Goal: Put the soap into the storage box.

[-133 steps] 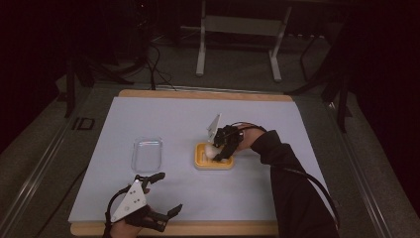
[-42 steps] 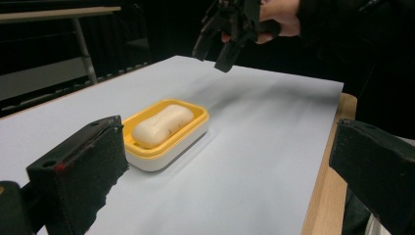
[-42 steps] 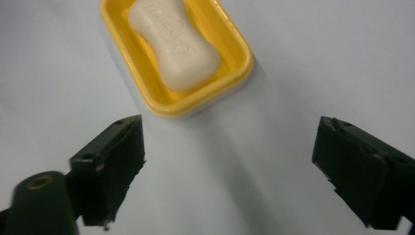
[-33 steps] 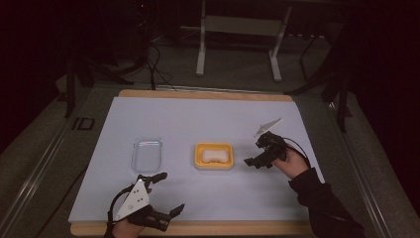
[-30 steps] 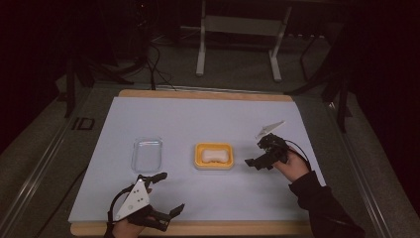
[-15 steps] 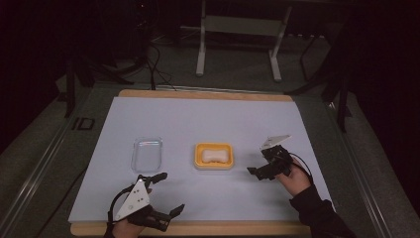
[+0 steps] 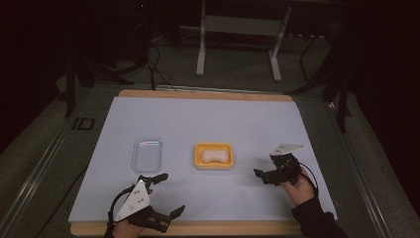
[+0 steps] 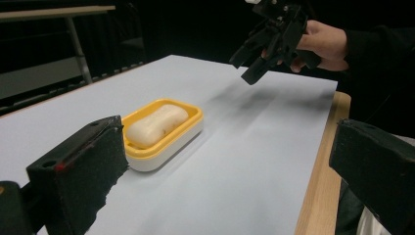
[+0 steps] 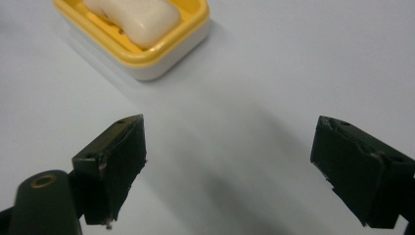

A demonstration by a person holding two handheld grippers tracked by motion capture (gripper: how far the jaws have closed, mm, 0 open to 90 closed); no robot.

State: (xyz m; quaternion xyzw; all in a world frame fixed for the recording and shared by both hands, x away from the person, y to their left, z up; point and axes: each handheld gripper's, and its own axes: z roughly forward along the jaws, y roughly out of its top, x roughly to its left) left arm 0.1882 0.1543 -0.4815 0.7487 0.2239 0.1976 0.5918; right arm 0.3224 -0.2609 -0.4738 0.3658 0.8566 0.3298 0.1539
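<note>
Right claw [image 7: 269,174] withdrawn toward table edge; soap [image 7: 214,155] left of it, apart.

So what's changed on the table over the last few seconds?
The right tongs left the soap in the yellow dish, backed off to its right and toward the person, and now hover open, holding nothing. The left tongs, clear lid and dish stayed where they were.

surface [image 7: 208,119]: lying under a pale sheet, wooden edge showing | yellow soap dish [image 7: 213,156]: sitting mid-surface | clear lid [image 7: 147,154]: lying left of it, apart
</note>
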